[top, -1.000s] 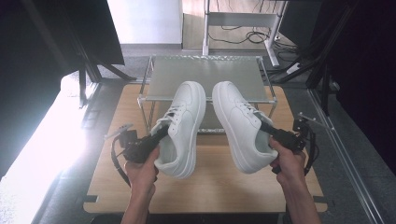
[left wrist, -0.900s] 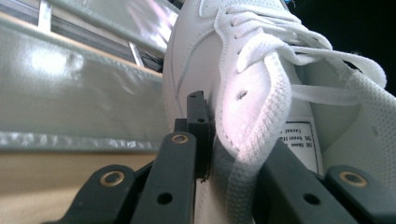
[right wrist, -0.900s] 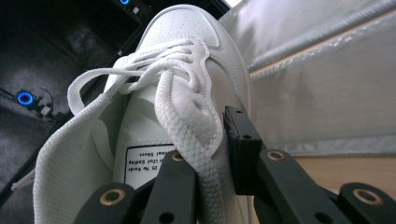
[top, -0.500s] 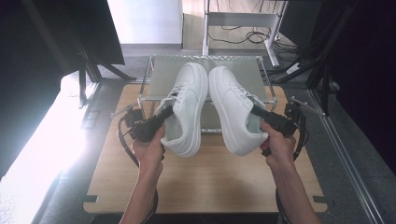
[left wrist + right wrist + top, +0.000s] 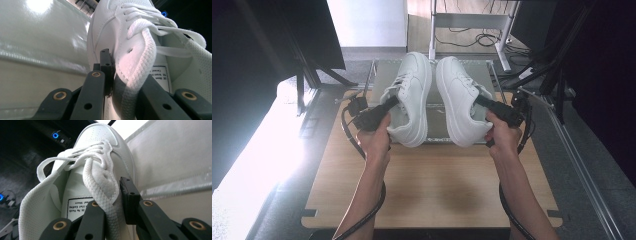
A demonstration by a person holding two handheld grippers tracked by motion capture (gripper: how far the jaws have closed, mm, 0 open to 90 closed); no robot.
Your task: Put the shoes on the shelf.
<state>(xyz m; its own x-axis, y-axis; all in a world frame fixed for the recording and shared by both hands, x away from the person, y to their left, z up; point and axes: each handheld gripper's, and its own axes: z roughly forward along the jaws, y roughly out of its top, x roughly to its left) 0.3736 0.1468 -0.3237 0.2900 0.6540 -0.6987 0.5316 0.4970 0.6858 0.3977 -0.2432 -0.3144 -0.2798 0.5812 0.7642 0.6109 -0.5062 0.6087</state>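
Both forearms are bare, with no sleeves or gloves on either hand. The left gripper [image 5: 388,105] and right gripper [image 5: 482,102] are black, each trailing a black cable [image 5: 362,220] that loops toward the near table edge. Their flat jaw links carry brass-ringed rivets [image 5: 60,95] and small plain holes.

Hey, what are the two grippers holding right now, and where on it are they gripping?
Each holds one white sneaker by its collar. The left gripper pinches the left sneaker; the right gripper pinches the right sneaker.
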